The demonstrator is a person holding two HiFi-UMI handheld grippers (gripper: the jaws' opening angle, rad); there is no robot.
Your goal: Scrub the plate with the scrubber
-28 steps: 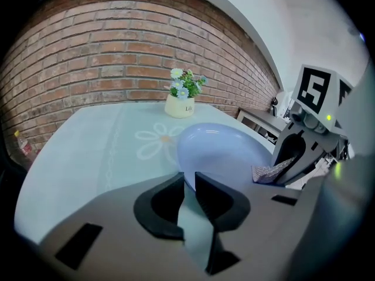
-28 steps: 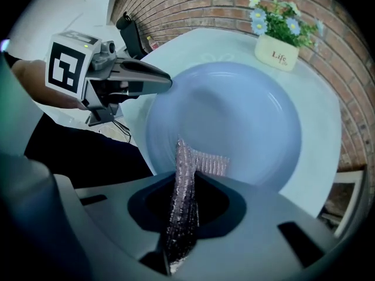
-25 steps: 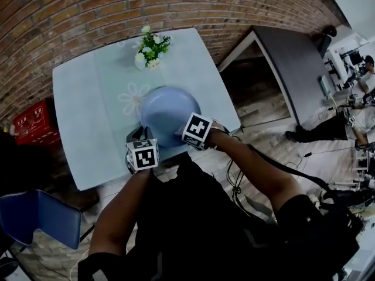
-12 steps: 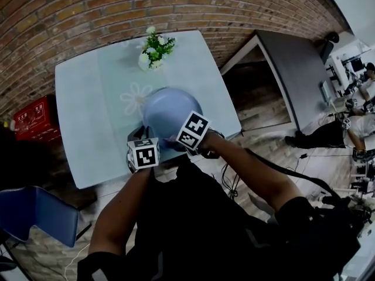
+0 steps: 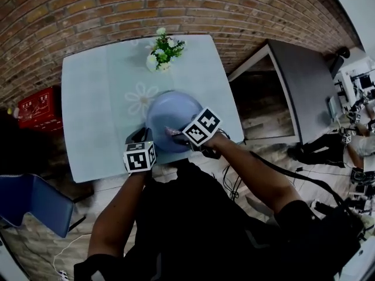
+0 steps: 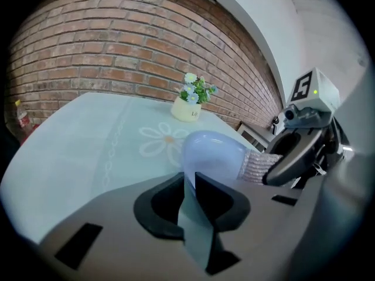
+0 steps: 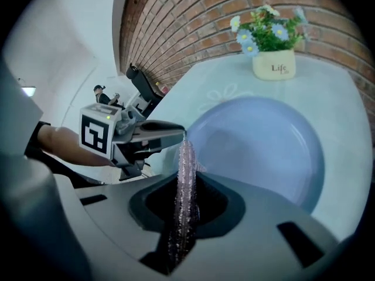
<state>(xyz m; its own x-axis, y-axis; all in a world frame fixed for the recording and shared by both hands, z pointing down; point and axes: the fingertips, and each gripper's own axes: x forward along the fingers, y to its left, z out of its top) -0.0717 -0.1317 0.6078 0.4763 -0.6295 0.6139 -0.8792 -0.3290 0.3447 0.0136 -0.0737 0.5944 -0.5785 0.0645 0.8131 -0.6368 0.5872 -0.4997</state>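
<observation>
Left gripper (image 6: 188, 183) pins the stiff, probably slippery plate (image 6: 212, 152) by its rim, right gripper (image 7: 185, 187) pinching the soft, light-looking scrubber (image 7: 187, 157) edge-on.

a staged dining corner in a lab: brick wall (image 5: 117, 4), table (image 5: 88, 110) with potted flowers (image 5: 164, 50), loose cables (image 5: 229, 183).

Overhead plus two close views, common plate (image 5: 164, 113)
</observation>
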